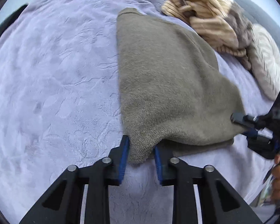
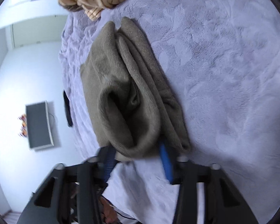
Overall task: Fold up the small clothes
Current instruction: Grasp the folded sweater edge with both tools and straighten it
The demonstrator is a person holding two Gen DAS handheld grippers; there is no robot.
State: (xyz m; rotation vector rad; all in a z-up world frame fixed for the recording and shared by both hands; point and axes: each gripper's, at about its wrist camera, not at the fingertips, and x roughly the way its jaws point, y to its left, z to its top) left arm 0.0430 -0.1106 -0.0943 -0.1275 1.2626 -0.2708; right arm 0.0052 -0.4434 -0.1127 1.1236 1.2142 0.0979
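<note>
Left gripper (image 1: 141,149): clenched on near corner of taupe fleece garment (image 1: 169,85). Right gripper (image 2: 138,153): clamped on neighbouring corner of same hem. Garment: soft, fuzzy knit, folded double, roughly triangular, spread on lavender plush bed cover (image 1: 52,85). Beyond garment: crumpled cream striped clothes (image 1: 201,18), ribbed and furry, beside pale cushion (image 1: 267,63).

Lavender plush blanket (image 2: 224,74) over bed, pale walls (image 2: 15,71), wall-mounted dark screen (image 2: 39,125), cool daylight
</note>
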